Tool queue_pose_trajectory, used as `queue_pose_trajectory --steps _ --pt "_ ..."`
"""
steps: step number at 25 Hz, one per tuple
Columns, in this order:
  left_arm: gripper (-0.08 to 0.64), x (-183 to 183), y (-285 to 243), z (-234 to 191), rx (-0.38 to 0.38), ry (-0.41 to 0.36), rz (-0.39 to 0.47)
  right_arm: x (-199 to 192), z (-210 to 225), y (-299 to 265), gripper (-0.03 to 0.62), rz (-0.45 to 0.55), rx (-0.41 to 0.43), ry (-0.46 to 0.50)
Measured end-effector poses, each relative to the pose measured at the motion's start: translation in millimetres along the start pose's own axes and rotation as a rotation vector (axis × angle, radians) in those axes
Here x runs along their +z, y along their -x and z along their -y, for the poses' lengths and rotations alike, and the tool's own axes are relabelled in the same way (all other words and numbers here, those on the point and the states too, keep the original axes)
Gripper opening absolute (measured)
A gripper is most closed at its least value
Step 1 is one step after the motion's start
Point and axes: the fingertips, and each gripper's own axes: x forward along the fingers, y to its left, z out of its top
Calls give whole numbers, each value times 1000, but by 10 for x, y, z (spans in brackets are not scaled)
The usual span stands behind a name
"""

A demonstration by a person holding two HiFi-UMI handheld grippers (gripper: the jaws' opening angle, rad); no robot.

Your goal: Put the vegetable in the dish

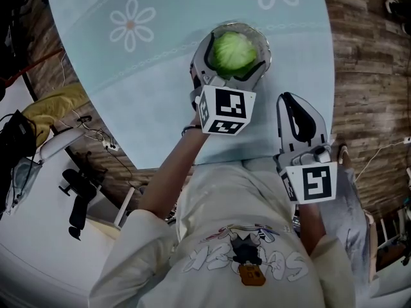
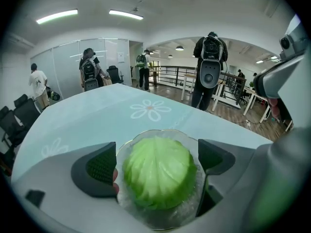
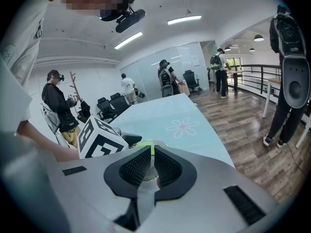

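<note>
Cabbage (image 1: 234,52): in the glass dish (image 1: 264,45) on the tabletop (image 1: 160,108).
Your left gripper (image 2: 158,164): fingers wide apart, flanking the cabbage; its own view shows the gaps.
Your right gripper (image 3: 152,158): fingers closed, empty; the head view places it by the tabletop edge.

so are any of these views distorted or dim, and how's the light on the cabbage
Head view: dim overall, cabbage sharp. Left gripper view: strong fisheye, bright ceiling lights, cabbage evenly lit in the glass dish. Right gripper view: same fisheye, black corners, no motion blur.
</note>
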Motion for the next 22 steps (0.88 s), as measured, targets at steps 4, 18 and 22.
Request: queue_pose_trajectory --steps 4,18,22 --pt "488 80 159 -58 3 11 36 8 -55 41 38 7 -2 6" --pt "43 262 984 -430 152 114 181 92 -367 264 38 60 3 46" --pt "8 204 1249 -421 152 141 187 96 -516 352 38 77 5 57"
